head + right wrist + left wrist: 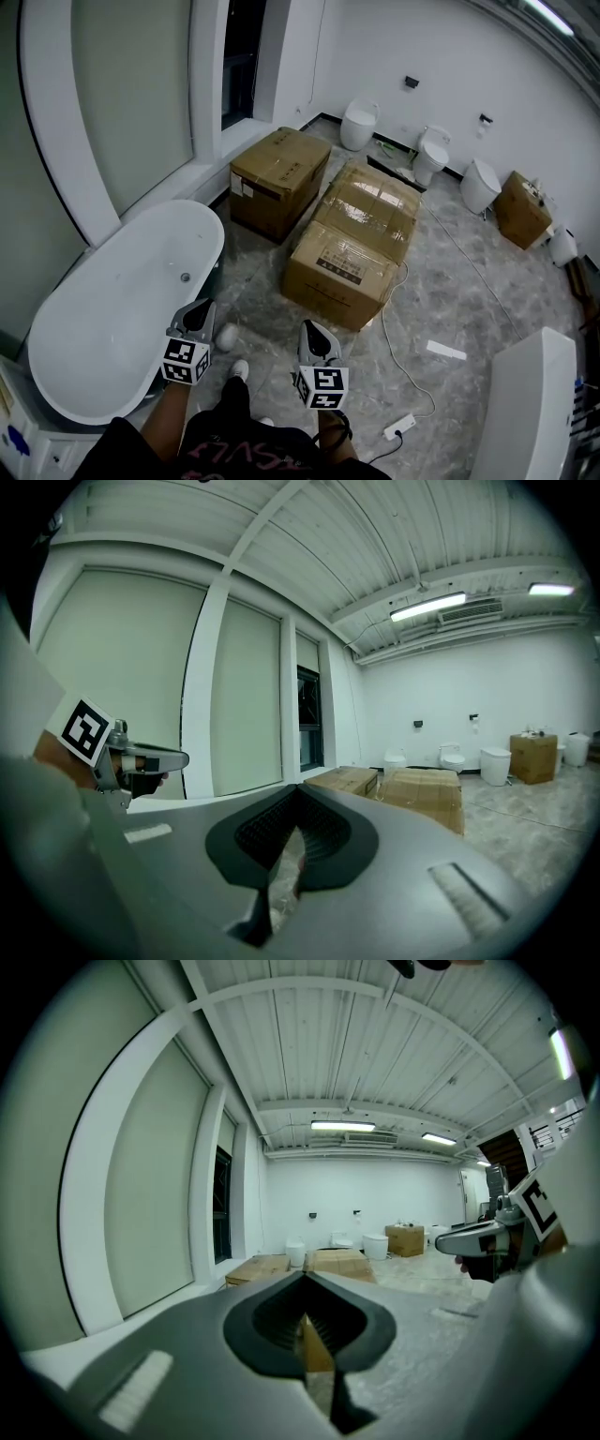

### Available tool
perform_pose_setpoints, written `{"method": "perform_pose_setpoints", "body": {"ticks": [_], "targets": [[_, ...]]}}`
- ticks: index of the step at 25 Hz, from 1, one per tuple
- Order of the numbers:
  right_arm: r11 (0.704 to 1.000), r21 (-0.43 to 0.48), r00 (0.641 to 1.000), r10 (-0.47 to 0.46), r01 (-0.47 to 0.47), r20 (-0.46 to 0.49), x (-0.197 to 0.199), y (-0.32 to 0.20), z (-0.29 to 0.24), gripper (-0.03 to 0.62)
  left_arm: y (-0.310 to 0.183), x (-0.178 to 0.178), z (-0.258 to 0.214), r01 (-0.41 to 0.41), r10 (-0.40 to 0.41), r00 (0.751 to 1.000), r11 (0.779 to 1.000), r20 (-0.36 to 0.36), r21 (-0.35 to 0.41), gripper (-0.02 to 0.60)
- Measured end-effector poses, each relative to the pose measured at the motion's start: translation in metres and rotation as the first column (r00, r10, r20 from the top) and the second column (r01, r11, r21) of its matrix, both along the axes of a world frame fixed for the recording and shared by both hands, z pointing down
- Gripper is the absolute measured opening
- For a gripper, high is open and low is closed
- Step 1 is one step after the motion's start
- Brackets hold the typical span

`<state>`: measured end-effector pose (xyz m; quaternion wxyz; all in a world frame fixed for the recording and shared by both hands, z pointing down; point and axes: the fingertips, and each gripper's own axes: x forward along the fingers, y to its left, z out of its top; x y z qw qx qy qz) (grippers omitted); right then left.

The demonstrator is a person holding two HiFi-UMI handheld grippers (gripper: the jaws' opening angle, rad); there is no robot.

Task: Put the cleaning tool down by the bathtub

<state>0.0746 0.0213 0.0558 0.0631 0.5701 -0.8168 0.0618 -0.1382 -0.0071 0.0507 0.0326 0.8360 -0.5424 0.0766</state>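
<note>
At the far left, the white bathtub (122, 309) stands along the window wall. Your left tool (202, 307) hangs at the tub's near right edge. The left gripper view shows its jaws pressed narrow, tips together, with nothing between them. Just to its right, a small white rounded thing (226, 336) lies on the marble floor (469, 300), just beside the tub (too small to tell whether it is the cleaning tool). A white shoe (240, 369) shows just below it. Your right tool (315, 328) is held further right, well apart from the tub. Its jaws are likewise closed on nothing in the right gripper view. Beyond both tools, two large cardboard boxes (352, 248) sit side by side on the floor. Three white toilets (431, 155) line the far wall, with a smaller cardboard box (522, 208) to their right. A white power strip (405, 427) lies on the floor right of your right tool.
</note>
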Motion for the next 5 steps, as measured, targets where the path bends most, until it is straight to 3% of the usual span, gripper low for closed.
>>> {"method": "perform_pose_setpoints", "body": {"ticks": [5], "targets": [[1.000, 0.023, 1.000, -0.005, 0.005, -0.003, -0.0074, 0.0089, -0.0029, 0.011, 0.0117, -0.0066, 0.0007, -0.008, 0.008, 1.000, 1.000, -0.019, 0.003, 0.000]]}}
